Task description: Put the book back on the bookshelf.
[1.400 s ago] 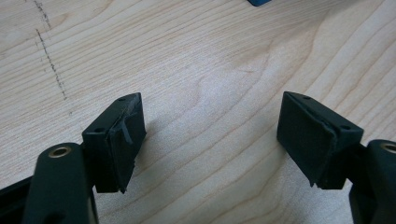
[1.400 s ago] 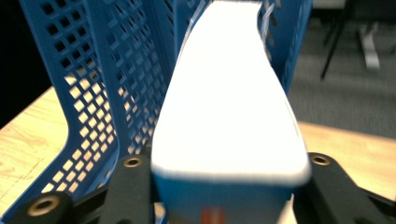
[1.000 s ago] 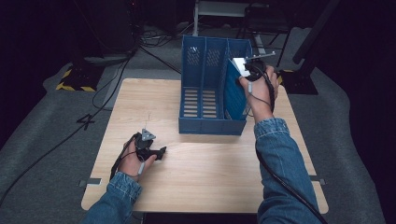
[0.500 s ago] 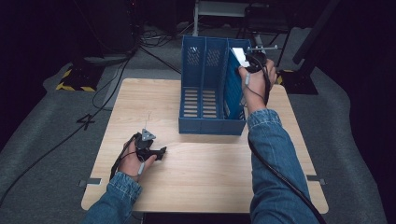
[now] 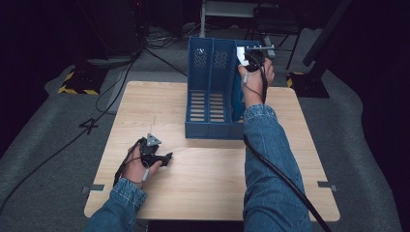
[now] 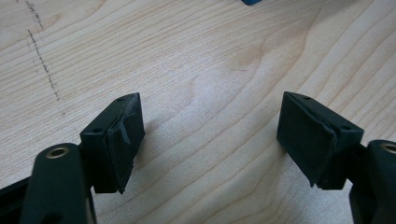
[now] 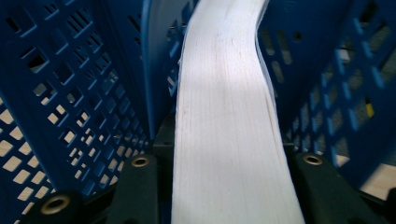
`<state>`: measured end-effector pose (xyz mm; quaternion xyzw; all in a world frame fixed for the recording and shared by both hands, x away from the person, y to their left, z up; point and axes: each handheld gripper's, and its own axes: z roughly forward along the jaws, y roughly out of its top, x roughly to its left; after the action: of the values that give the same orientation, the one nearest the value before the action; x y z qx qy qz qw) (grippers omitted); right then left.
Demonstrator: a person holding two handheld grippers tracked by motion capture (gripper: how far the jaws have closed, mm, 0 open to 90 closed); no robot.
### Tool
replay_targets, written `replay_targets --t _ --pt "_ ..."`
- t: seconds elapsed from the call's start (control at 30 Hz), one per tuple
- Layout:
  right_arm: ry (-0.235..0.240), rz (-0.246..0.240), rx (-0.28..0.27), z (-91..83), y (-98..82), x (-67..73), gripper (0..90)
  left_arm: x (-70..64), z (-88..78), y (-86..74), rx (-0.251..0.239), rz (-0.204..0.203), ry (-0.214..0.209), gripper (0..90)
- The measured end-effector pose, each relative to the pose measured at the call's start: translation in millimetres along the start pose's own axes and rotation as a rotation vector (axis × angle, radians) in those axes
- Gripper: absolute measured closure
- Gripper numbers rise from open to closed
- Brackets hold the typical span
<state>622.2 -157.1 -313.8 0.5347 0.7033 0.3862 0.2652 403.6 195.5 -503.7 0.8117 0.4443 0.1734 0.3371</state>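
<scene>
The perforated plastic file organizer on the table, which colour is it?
The perforated plastic file organizer is blue, shown best in the high view.

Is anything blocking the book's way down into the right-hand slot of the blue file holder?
Nothing visible does. The right gripper holds the book by its page edge between its fingers, already between the slot's perforated walls of the blue file holder. The slot's bottom is hidden behind the pages.

Bright overhead light on the table (image 5: 203,188), dark surroundings, and soft close-up blur in both gripper views.
</scene>
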Motion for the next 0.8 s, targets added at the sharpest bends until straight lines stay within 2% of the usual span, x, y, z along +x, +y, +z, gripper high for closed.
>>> replay_targets --t 0.13,0.27,0.4,0.43,0.53,0.67,0.8 --pt "0.02 0.004 0.013 0.0 1.7 -5.3 56.6 -0.2 -0.3 0.0 0.0 -0.001 -0.003 23.5" --pt "0.03 0.004 -0.02 -6.3 -0.1 -6.0 51.1 -0.6 -0.6 -0.3 0.003 -0.004 -0.007 23.5" --pt "0.052 0.036 -0.049 -20.4 0.1 -7.3 48.2 -0.6 -0.5 -0.3 0.003 -0.003 -0.005 23.5" --pt "0.062 0.052 -0.06 -27.0 0.5 -8.0 46.5 -0.6 -0.6 -0.3 0.004 -0.003 -0.005 23.5" --pt "0.066 0.045 -0.077 -44.5 1.0 -8.2 44.9 -1.0 -0.7 -1.0 -0.002 -0.005 -0.003 23.5" --pt "0.076 0.009 -0.122 -76.3 -1.5 -7.5 43.7 -1.9 -2.8 -3.5 -0.004 -0.009 -0.001 23.5" --pt "0.102 -0.027 -0.141 -102.8 -6.8 -10.1 42.3 -1.3 -6.6 -7.4 -0.003 -0.012 0.0 23.5"
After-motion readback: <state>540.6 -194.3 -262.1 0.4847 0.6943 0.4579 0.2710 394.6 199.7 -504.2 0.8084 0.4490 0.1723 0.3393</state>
